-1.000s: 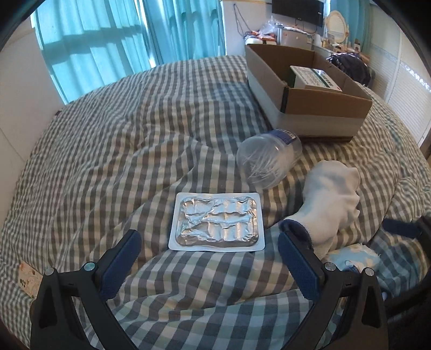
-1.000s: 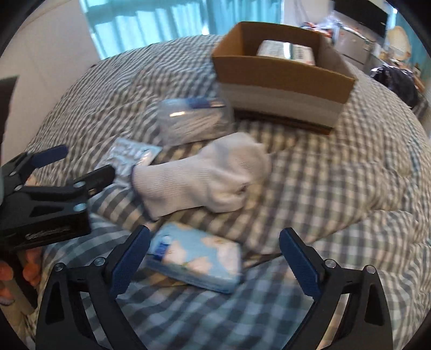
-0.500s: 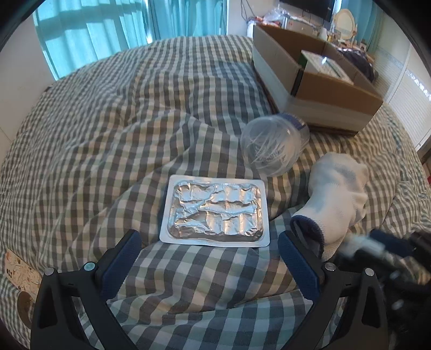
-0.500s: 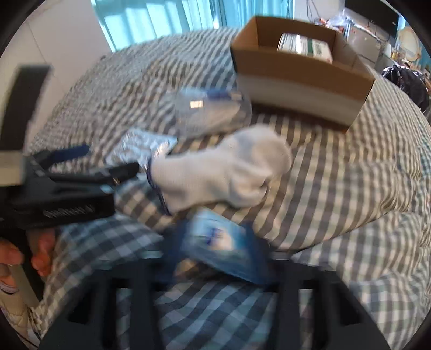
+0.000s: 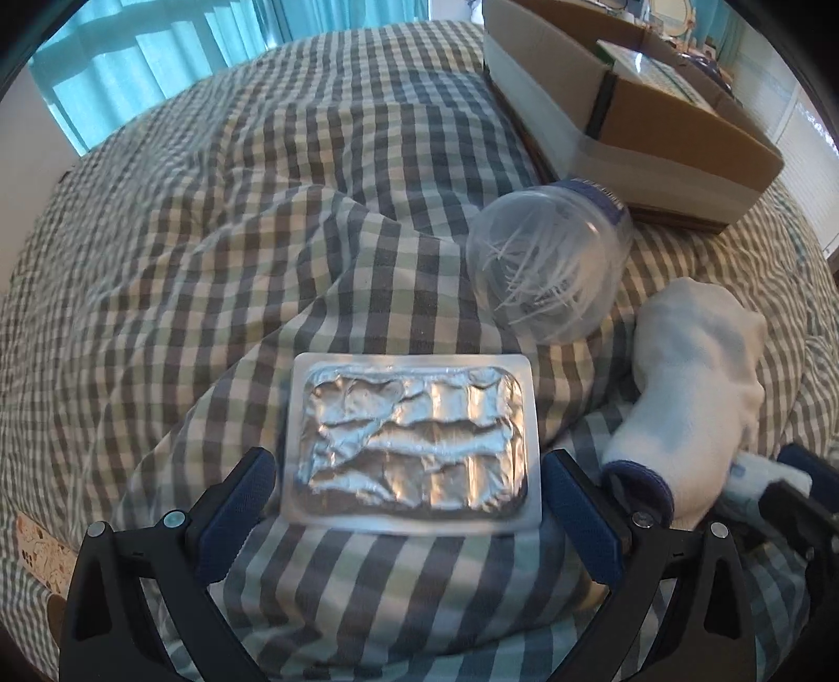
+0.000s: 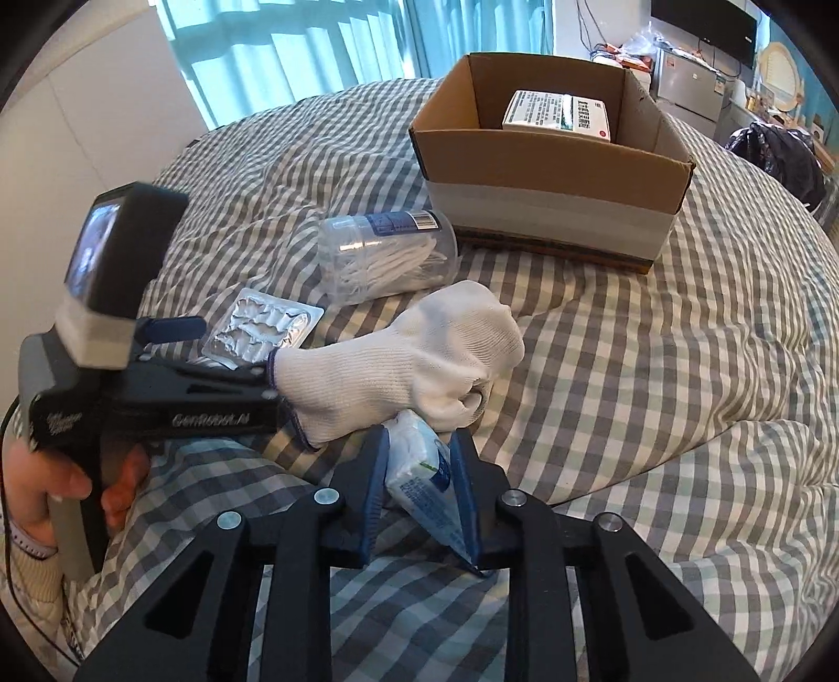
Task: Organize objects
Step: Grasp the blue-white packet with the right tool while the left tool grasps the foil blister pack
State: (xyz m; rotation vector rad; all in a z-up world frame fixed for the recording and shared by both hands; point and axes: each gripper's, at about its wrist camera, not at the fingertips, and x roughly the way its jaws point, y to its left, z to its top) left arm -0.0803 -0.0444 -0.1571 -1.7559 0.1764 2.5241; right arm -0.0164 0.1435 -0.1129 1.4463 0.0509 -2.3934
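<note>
Carrying the tissue pack [image 6: 419, 475] to the cardboard box [image 6: 550, 183] looked like the step in hand, and doing it well called for a clean lift clear of the white sock [image 6: 409, 357] that lay touching it, then a release above the open top, beside the white printed carton [image 6: 556, 113] already inside. The right gripper [image 6: 419, 467] was clamped on that pack, blue pads pressing both sides. The left gripper [image 5: 409, 503] was spread wide with nothing between its fingers, straddling a foil blister tray [image 5: 414, 446] that lay flat on the bedding. A gentle pinch across the tray's edges seemed wise, since thin foil likely buckles.

Everything rested on a bed covered by a soft, rumpled grey-and-white checked quilt [image 6: 655, 367], whose folds could let things tip or roll. Teal curtains [image 6: 314, 47] hung behind it, with cluttered furniture at the far right. A clear plastic jar [image 6: 388, 252] of white sticks lay on its side, between the tray and the box, near the sock.
</note>
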